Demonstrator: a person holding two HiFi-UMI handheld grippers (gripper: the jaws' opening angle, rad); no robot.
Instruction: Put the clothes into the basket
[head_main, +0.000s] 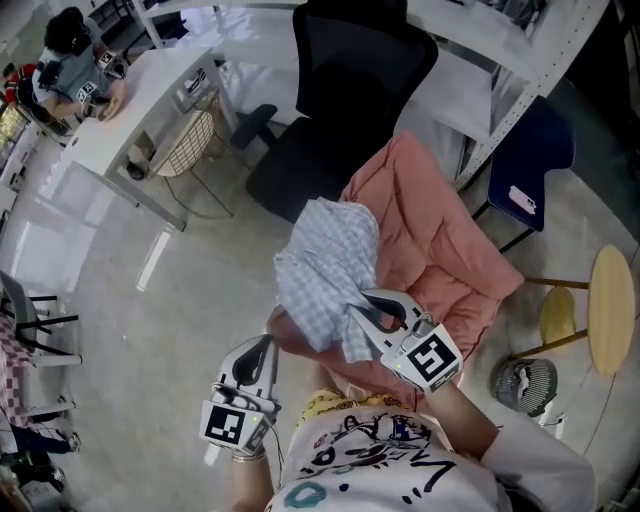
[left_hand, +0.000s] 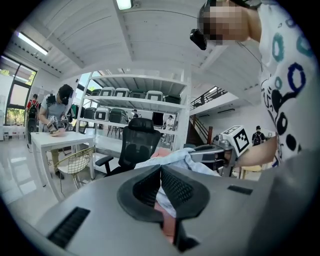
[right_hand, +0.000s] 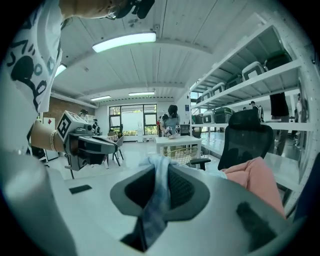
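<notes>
A light blue checked shirt (head_main: 325, 260) hangs lifted above a pink quilt (head_main: 440, 240) that lies on a seat. My right gripper (head_main: 355, 302) is shut on the shirt's lower edge. In the right gripper view the cloth (right_hand: 156, 200) runs up through the jaws and over their tips. My left gripper (head_main: 268, 340) is lower left, with its tips at the edge of the pink cloth and the shirt's hem. Its jaws (left_hand: 160, 169) meet at the tips; blue and pink cloth show in the slit behind them, and I cannot tell if any is pinched. A round dark basket (head_main: 527, 385) stands on the floor, lower right.
A black office chair (head_main: 340, 90) stands behind the quilt and a blue chair (head_main: 530, 160) to its right. A round yellow side table (head_main: 612, 310) is at the right edge. Far left, a person sits at a white table (head_main: 130, 110) with a gold wire seat (head_main: 190, 145) beside it.
</notes>
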